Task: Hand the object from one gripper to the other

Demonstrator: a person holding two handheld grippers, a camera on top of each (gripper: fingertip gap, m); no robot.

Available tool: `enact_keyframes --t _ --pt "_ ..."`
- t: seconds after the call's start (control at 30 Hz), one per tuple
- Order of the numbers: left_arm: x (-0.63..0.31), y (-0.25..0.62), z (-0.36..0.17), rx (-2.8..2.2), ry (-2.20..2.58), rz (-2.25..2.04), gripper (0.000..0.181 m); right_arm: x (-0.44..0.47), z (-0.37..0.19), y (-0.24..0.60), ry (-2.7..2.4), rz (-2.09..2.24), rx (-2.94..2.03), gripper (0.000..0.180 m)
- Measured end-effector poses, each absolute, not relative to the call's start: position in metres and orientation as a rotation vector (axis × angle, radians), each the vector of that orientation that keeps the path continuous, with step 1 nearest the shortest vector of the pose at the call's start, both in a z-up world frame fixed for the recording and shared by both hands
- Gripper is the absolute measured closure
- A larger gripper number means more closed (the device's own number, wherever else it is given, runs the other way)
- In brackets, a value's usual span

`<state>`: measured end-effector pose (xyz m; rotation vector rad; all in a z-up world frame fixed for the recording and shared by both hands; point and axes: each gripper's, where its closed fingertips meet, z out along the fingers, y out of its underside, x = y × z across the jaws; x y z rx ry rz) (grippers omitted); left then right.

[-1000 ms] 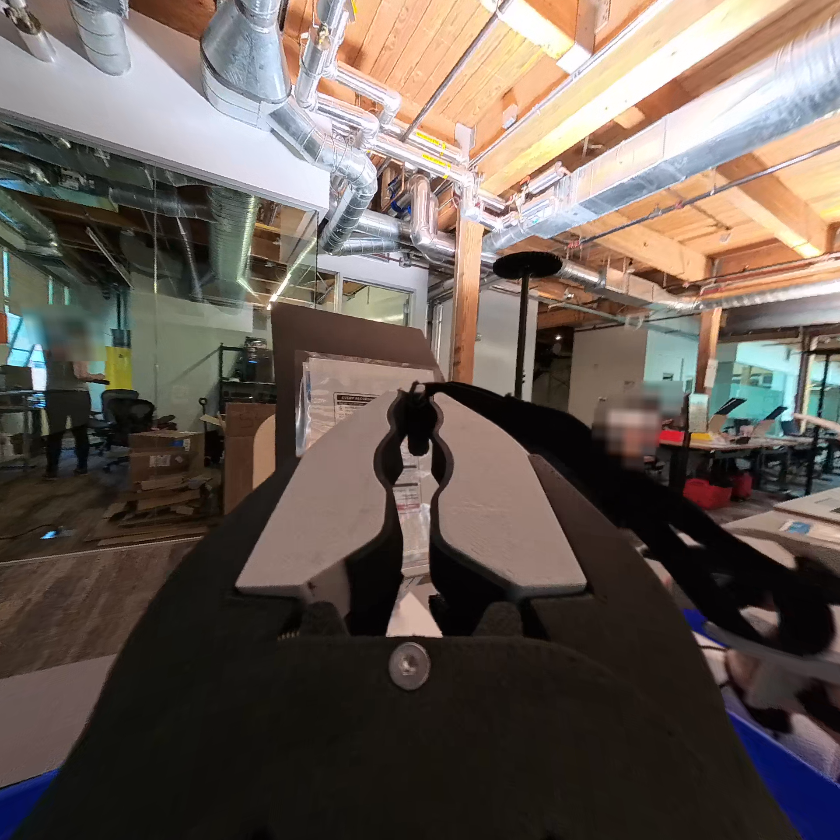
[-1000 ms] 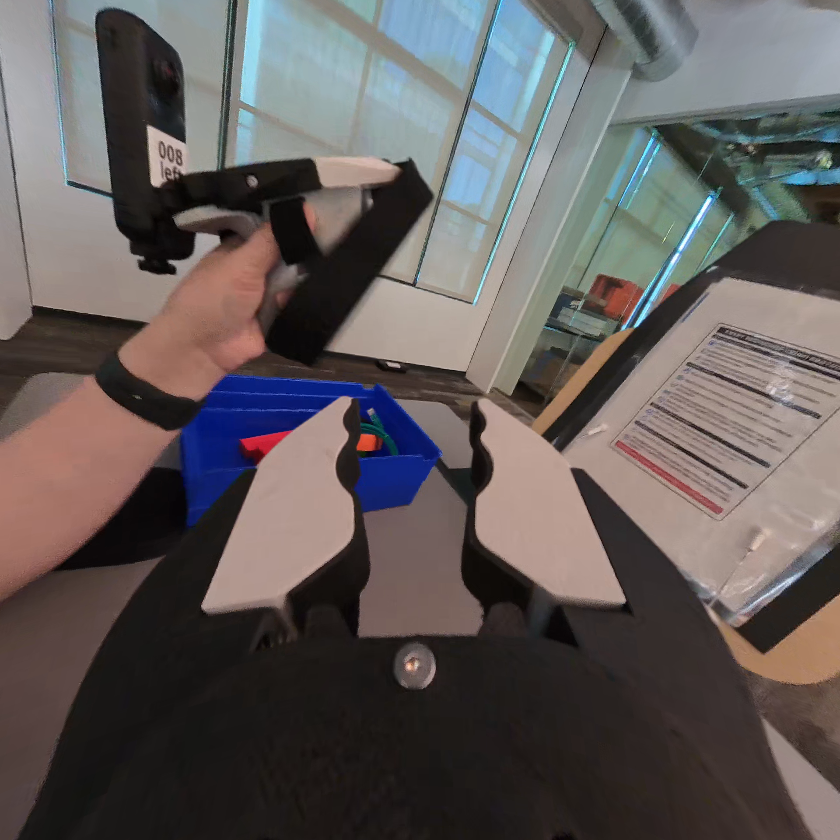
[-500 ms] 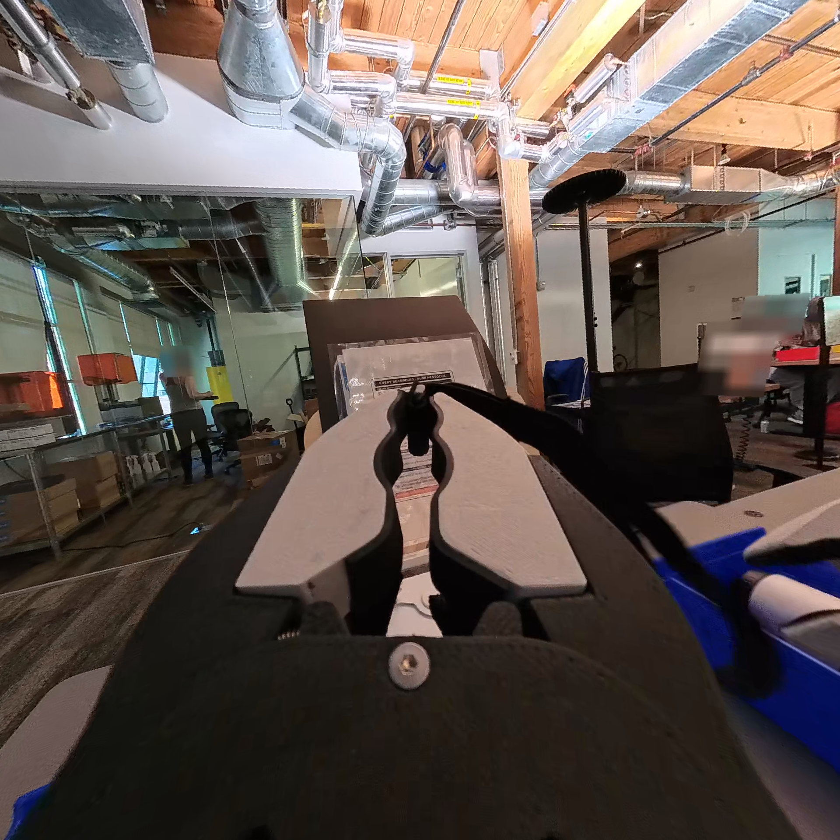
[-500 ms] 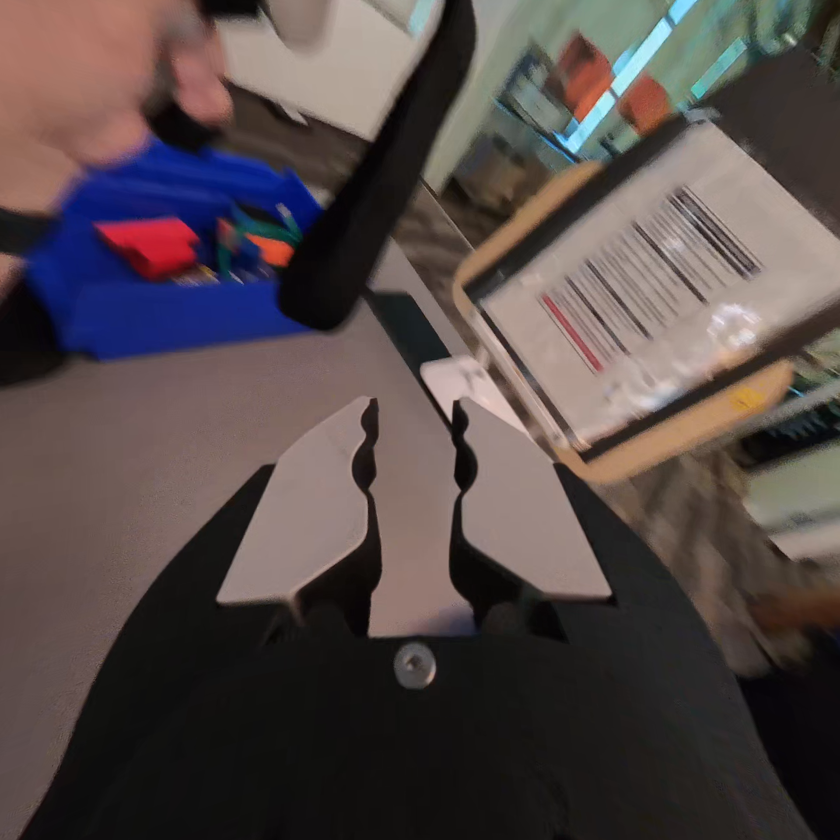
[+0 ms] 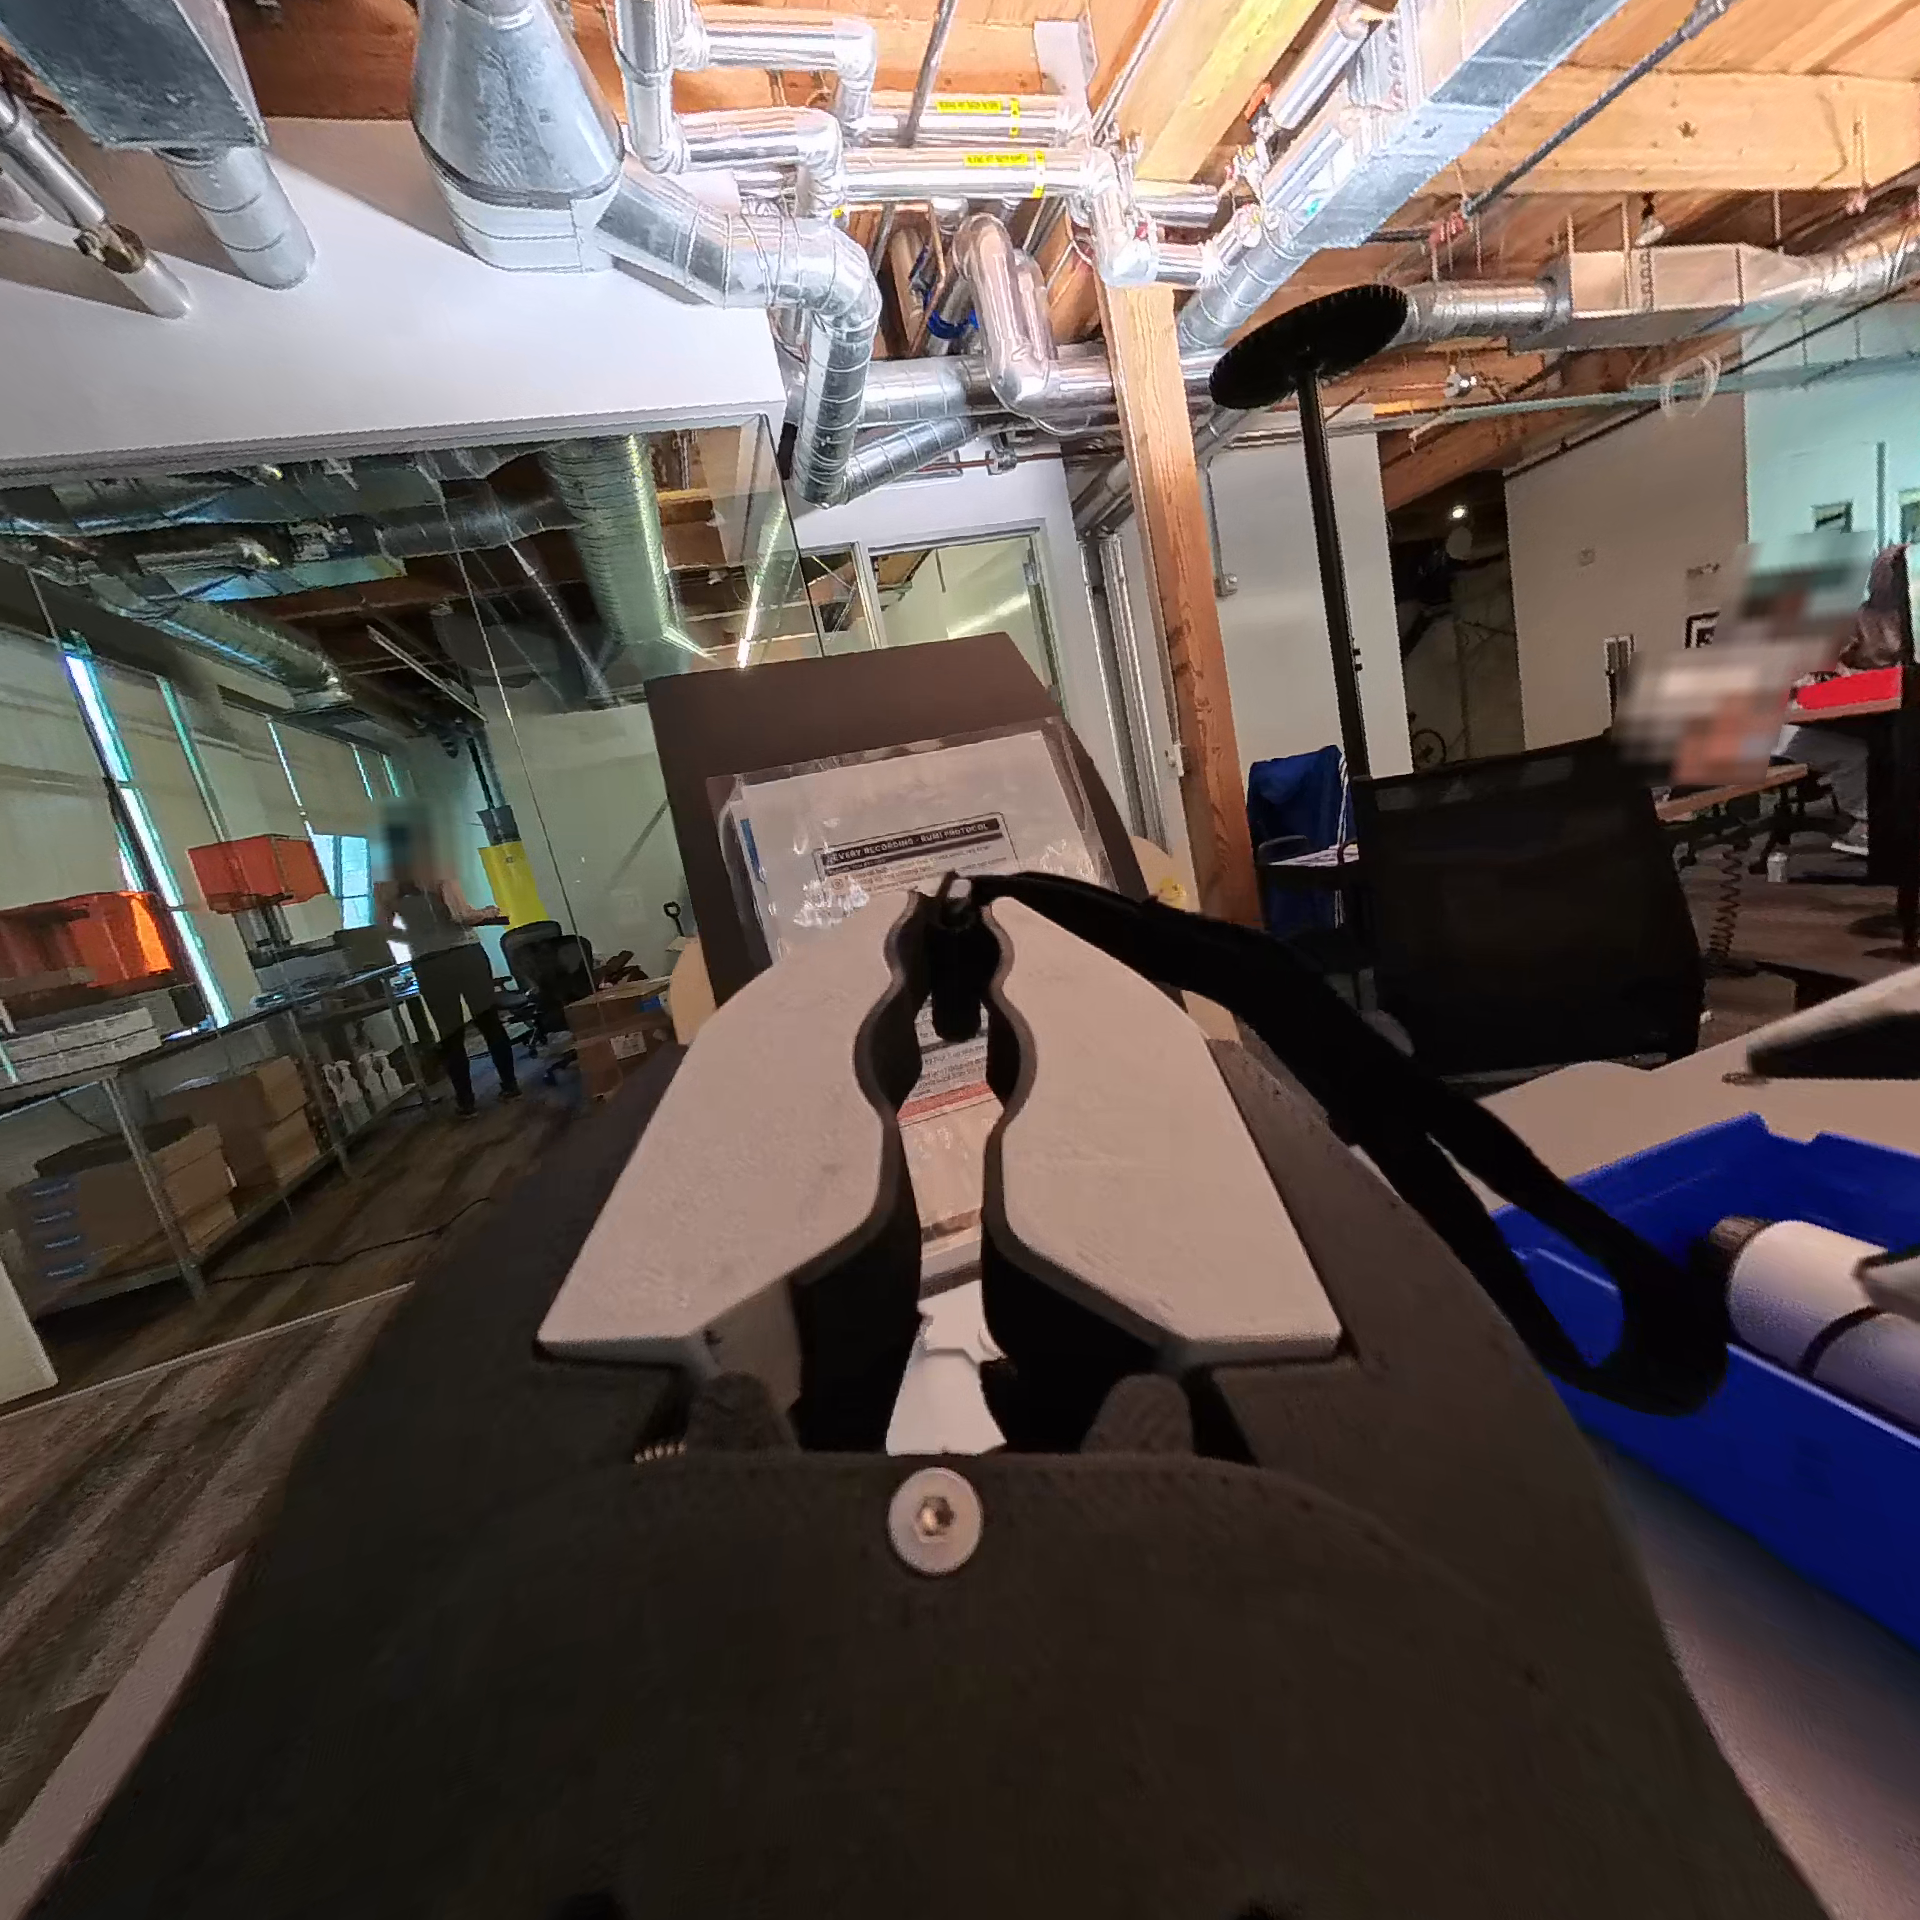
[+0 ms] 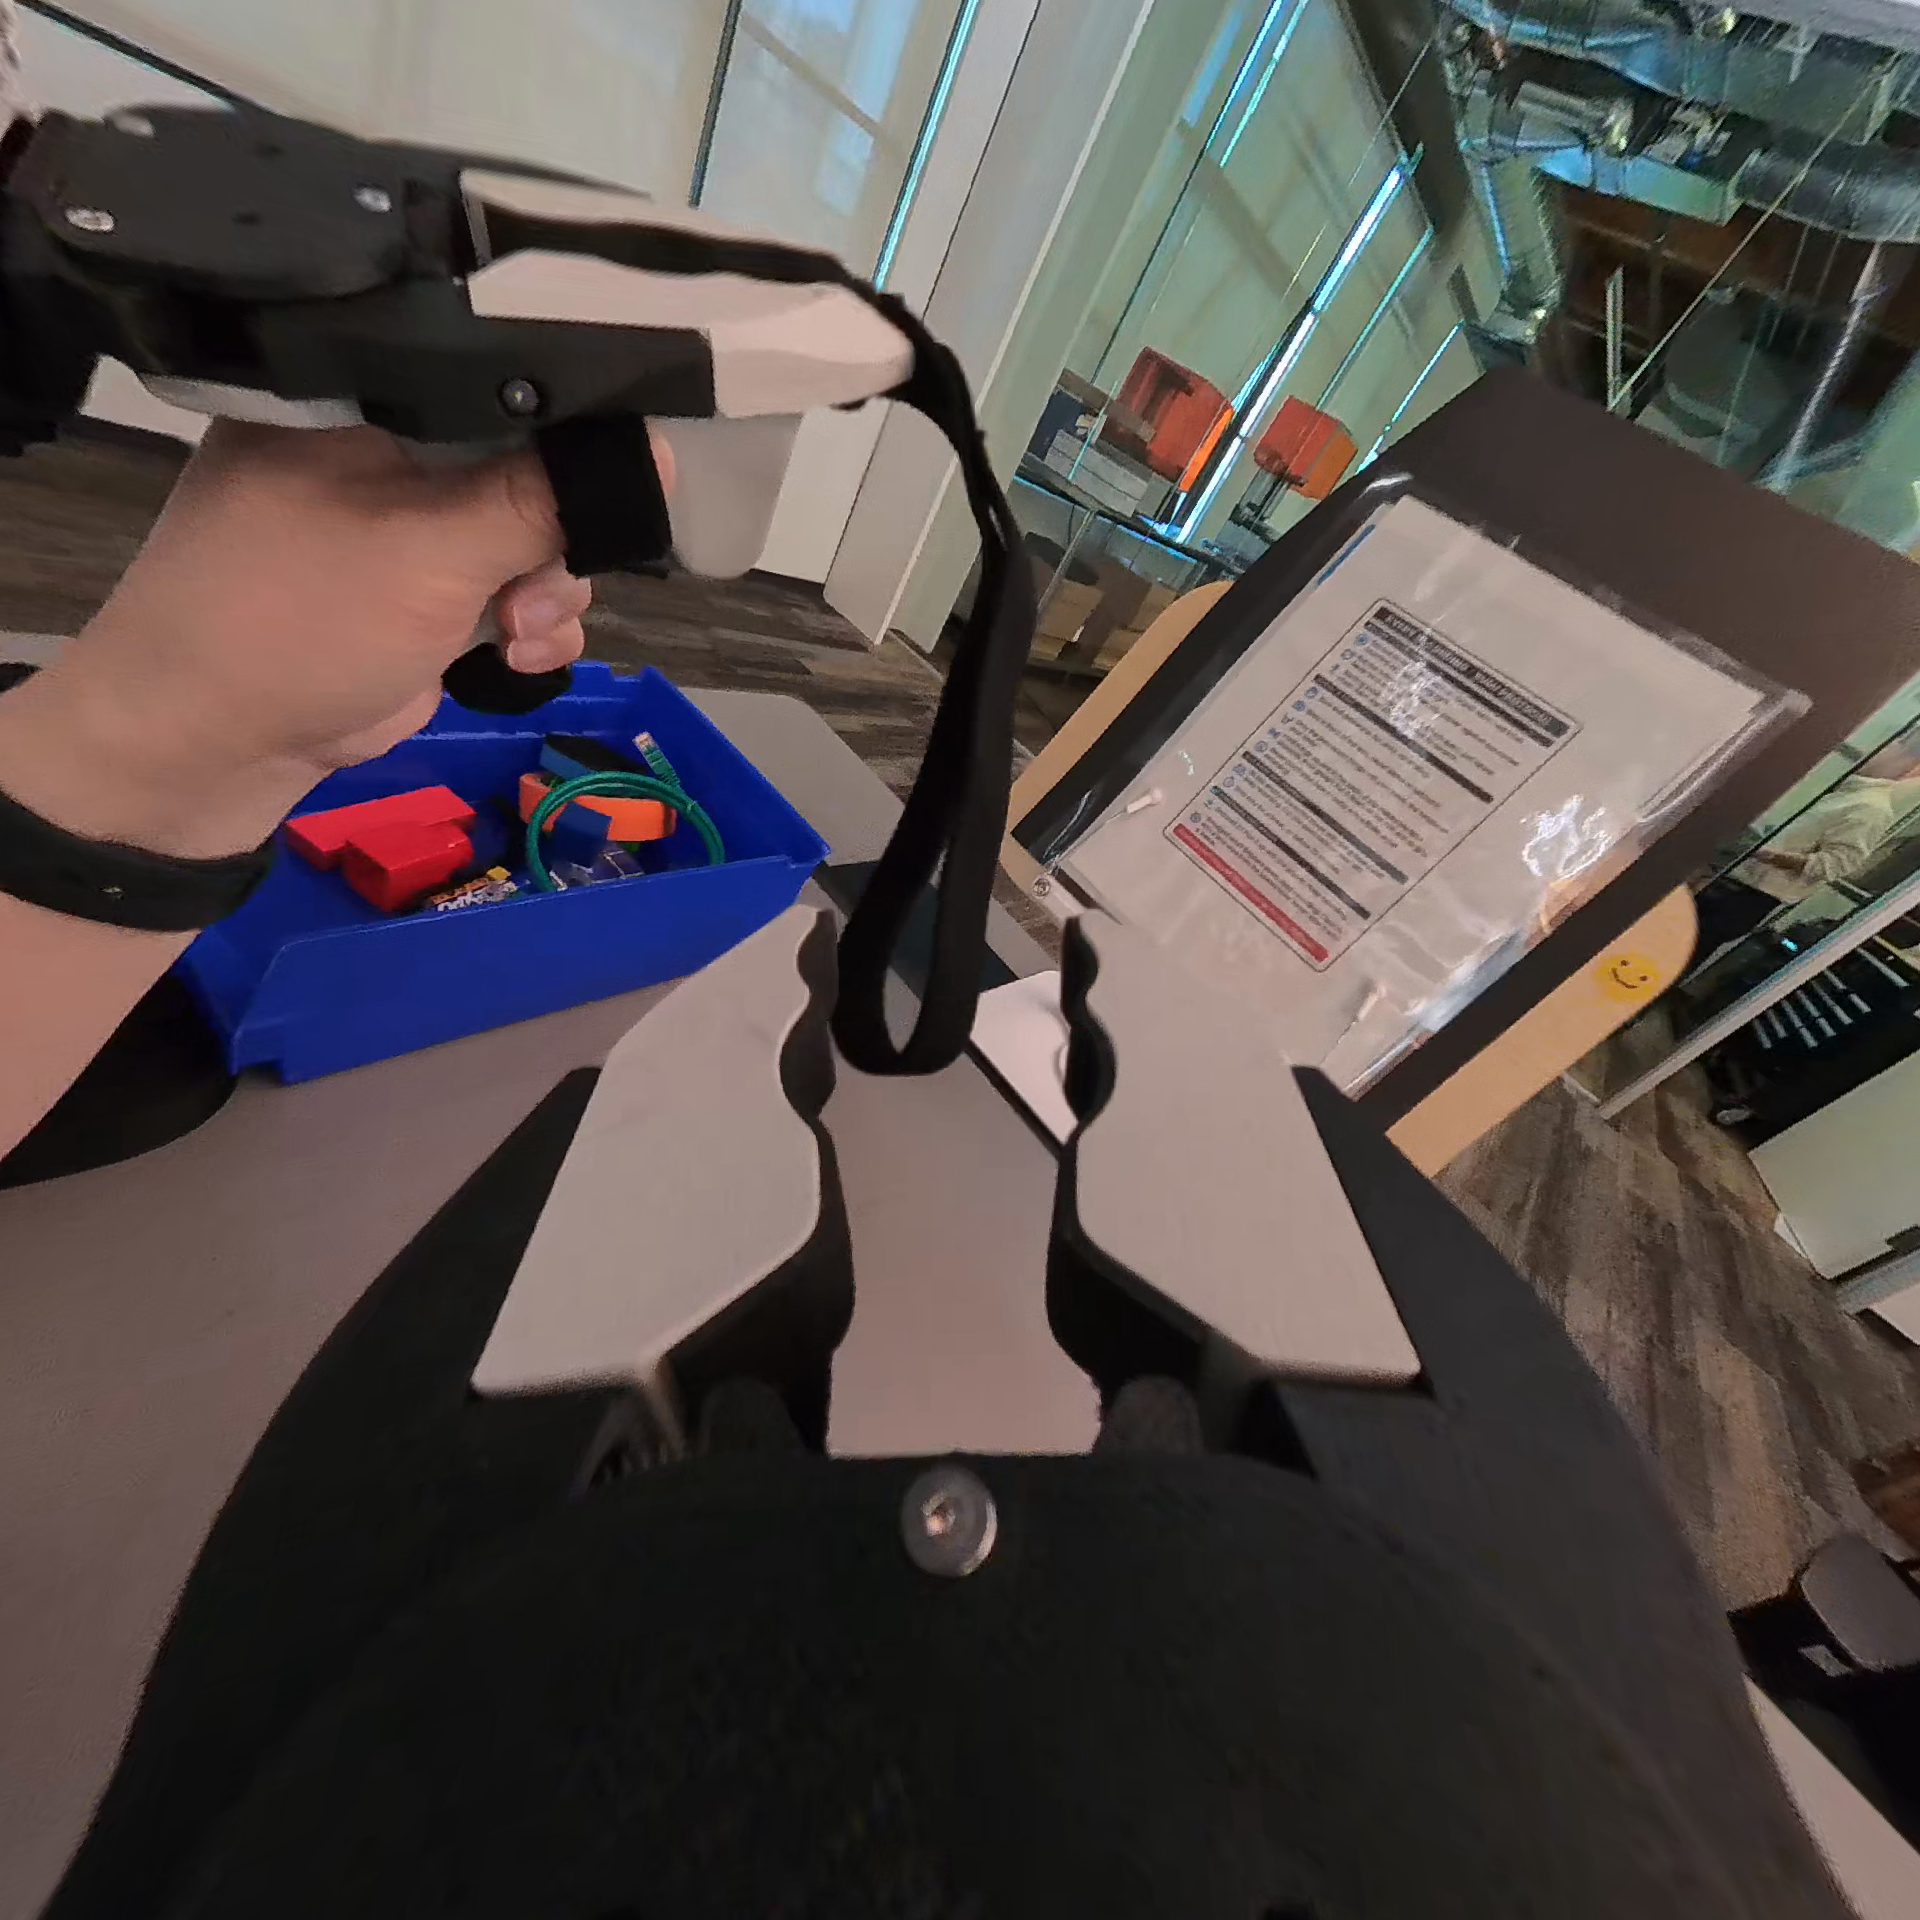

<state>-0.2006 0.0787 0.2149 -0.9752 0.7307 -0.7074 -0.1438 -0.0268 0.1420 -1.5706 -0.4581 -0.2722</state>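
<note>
A black strap loop (image 6: 977, 644) hangs from my left gripper (image 6: 883, 353), which a hand holds up at the upper left of the right wrist view. In the left wrist view my left gripper (image 5: 951, 935) is shut on the strap's end, and the strap (image 5: 1351, 1049) trails right and down over the bin. My right gripper (image 6: 948, 966) is open. The bottom of the loop hangs between its fingertips, close to the left finger (image 6: 707, 1122); I cannot tell if it touches.
A blue bin (image 6: 499, 977) with a red block, tape rolls and a green cable sits on the grey table (image 6: 260, 1195) under the left hand. A dark board with a plastic-sleeved sheet (image 6: 1382, 790) stands beyond the table's far edge. A black chair (image 5: 1527, 894) stands to the right. Tip to tip, the grippers are about 15 centimeters apart.
My right gripper has swung up under the left gripper and opened wider than half a second ago, so the hanging loop now sits between its fingers. The left gripper stays shut on the strap.
</note>
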Motion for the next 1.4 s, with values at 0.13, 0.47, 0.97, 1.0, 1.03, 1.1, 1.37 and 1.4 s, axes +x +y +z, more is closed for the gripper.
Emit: enact_keyframes --t 0.13,0.47,0.97,1.0,1.03,1.1,1.37,1.4 --pt "-0.191 0.068 0.212 -0.968 0.776 -0.691 0.173 -0.133 0.124 -0.013 -0.453 -0.318 -1.639 0.143" --pt "-0.159 0.015 0.192 -0.938 1.076 -0.777 0.171 -0.050 0.136 -0.012 -0.233 -0.334 -1.611 0.176" --pt "-0.193 -0.049 0.223 -0.805 1.113 -1.136 0.113 0.081 0.189 -0.092 0.279 0.450 -1.077 0.177" --pt "-0.190 -0.048 0.221 -0.815 1.123 -1.130 0.113 0.079 0.189 -0.089 0.275 0.473 -1.078 0.177" --pt "-0.186 -0.047 0.217 -0.829 1.141 -1.122 0.114 0.075 0.188 -0.087 0.268 0.491 -1.081 0.177" --pt "-0.175 -0.047 0.207 -0.857 1.188 -1.108 0.114 0.063 0.187 -0.079 0.237 0.513 -1.103 0.178" --pt "-0.133 -0.056 0.174 -0.924 1.314 -1.189 0.131 -0.009 0.181 -0.049 0.041 0.560 -1.223 0.177" --pt "-0.128 -0.058 0.170 -0.940 1.325 -1.215 0.131 -0.017 0.180 -0.045 0.016 0.543 -1.240 0.177"
